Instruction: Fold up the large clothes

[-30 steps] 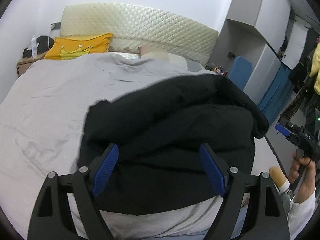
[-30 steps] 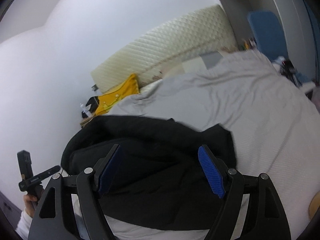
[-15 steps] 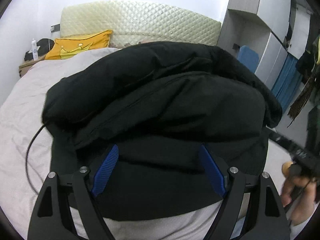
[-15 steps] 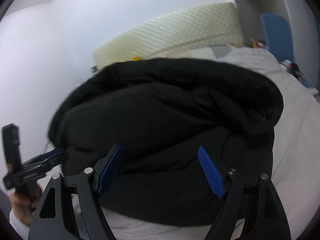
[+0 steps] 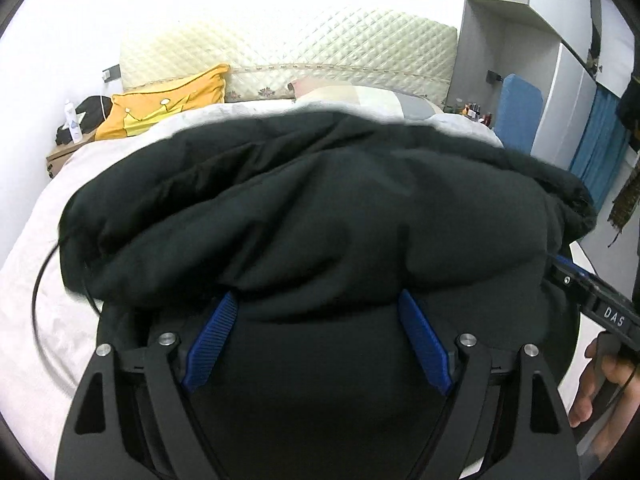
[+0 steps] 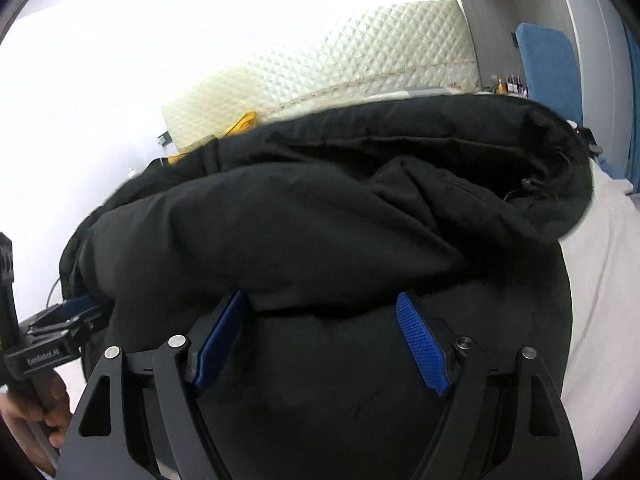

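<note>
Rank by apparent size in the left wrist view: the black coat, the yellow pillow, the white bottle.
1. black coat, largest, though it lies nearest the camera.
2. yellow pillow.
3. white bottle, smallest; it also stands farthest away.

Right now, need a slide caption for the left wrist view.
Open left hand-held gripper pushed against a bulky black jacket on the bed, yellow pillow behind.

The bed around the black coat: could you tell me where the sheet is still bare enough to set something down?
Bare sheet shows left of the black coat, running up to the yellow pillow, though a thin black cord loops there. Another strip lies right of the coat. The middle is crowded: the coat bulges over both open claws, left and right.
</note>
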`<state>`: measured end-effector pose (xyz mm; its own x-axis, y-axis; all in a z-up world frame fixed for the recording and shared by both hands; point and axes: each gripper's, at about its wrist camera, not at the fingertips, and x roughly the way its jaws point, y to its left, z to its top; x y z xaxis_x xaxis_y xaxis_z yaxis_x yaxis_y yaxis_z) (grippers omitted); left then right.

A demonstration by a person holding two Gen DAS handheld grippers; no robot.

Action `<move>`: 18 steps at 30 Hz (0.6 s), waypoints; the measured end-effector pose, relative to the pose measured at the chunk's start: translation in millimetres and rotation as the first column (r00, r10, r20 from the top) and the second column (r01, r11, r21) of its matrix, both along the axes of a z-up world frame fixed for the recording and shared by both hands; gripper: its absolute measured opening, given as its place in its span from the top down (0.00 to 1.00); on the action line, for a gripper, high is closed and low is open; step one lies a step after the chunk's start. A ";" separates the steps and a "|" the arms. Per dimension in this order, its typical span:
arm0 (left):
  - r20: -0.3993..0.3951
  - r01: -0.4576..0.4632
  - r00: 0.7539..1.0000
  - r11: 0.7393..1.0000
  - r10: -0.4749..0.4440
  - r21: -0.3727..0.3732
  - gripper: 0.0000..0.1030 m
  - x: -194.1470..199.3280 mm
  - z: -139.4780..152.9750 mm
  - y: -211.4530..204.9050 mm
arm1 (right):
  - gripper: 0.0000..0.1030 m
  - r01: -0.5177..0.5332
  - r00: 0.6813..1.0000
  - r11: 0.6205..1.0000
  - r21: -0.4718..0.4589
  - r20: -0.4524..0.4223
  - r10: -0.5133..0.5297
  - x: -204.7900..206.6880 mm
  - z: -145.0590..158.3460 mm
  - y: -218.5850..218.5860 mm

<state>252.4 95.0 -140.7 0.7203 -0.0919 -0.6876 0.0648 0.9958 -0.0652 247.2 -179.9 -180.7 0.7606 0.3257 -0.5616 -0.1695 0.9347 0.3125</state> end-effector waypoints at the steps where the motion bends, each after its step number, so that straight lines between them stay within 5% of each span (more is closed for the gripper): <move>1: 0.003 -0.002 1.000 1.000 0.002 0.003 0.20 3.1 -2.1 1.2 | 0.25 0.006 1.000 1.000 -0.003 -0.002 -0.006 8.5 -0.8 -1.1; 18: -0.010 -0.023 1.000 0.998 0.024 0.065 0.20 108.5 -32.7 -9.9 | 0.25 -0.013 1.000 0.992 -0.129 -0.006 0.012 108.3 -23.4 31.1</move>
<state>360.8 85.2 -173.4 0.7141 -0.0298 -0.6994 0.0407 0.9992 -0.0011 355.4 -148.8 -204.1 0.7540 0.2600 -0.6033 -0.1804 0.9650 0.1904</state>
